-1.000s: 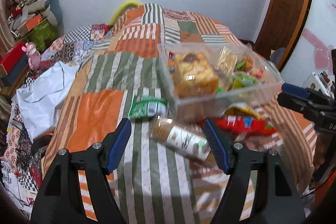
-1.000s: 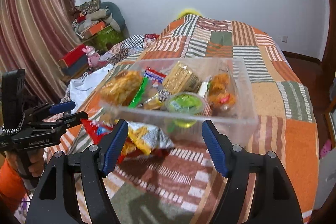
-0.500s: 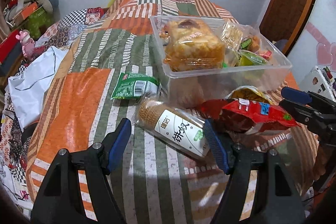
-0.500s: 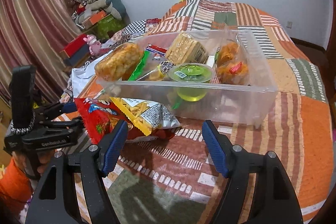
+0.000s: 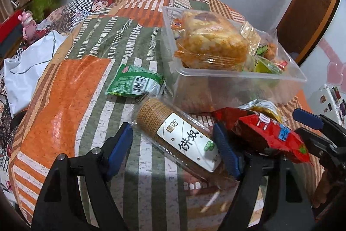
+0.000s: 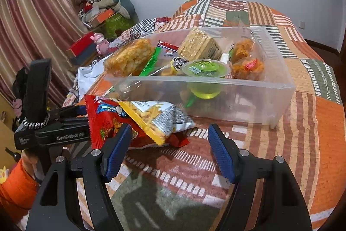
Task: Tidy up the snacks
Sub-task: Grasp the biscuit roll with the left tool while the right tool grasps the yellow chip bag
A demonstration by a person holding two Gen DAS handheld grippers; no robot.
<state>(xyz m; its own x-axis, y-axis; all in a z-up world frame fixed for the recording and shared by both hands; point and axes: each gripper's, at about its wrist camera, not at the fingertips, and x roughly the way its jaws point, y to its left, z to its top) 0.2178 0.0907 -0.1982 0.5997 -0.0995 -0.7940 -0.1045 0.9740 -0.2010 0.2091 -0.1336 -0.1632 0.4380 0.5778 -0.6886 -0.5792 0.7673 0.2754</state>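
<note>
On the patchwork bedspread (image 5: 64,88), orange and green with a slight sheen, a crinkly green foil sachet (image 5: 135,83) lies at about ten o'clock from my left tongs (image 5: 173,144). Between their ribbed blue pads lies a clear-wrapped roll of round, woven-textured biscuits (image 5: 177,135) with a white label, set slantwise; its label end is right against the right pad, the left pad stands clear, so the tongs are apart, having just been widening. I hold them tipped steeply down at the bed. At two o'clock lies a glossy red snack bag (image 5: 270,135), and at one o'clock the clear rigid plastic tub (image 5: 237,88), holding a knobbly golden rice cake (image 5: 209,44).

My right tongs (image 6: 168,151) are apart over bare bedspread, angled downward; a yellow-and-silver crisp packet (image 6: 155,116) lies at eleven o'clock near the left pad, over the red bag, the tub at twelve.
</note>
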